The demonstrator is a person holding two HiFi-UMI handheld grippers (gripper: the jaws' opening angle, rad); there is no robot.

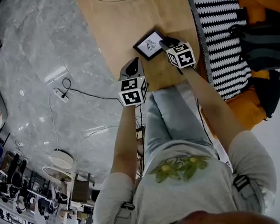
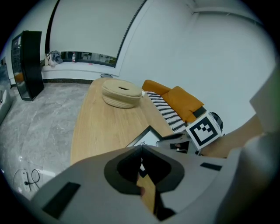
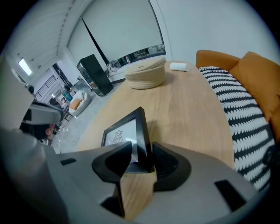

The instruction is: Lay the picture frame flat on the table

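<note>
A small black picture frame [image 1: 149, 44] with a white print sits on the wooden table [image 1: 119, 24]. In the right gripper view the frame [image 3: 124, 133] looks tilted, its face turned left; whether it rests flat I cannot tell. My right gripper [image 3: 142, 152] is open with the frame's near edge between its jaws, and a gap shows on the left side. In the head view the right gripper [image 1: 167, 43] is at the frame's right corner. My left gripper [image 2: 140, 148] is shut on nothing and hovers short of the frame [image 2: 146, 136], over the table's near edge [image 1: 135, 65].
A round woven basket [image 2: 121, 93] stands at the table's far end, with a small white object [image 3: 179, 66] beside it. A black-and-white striped throw [image 1: 220, 31] and orange cushions [image 3: 245, 70] border the table's right side. A cable and plug [image 1: 62, 93] lie on the grey floor at left.
</note>
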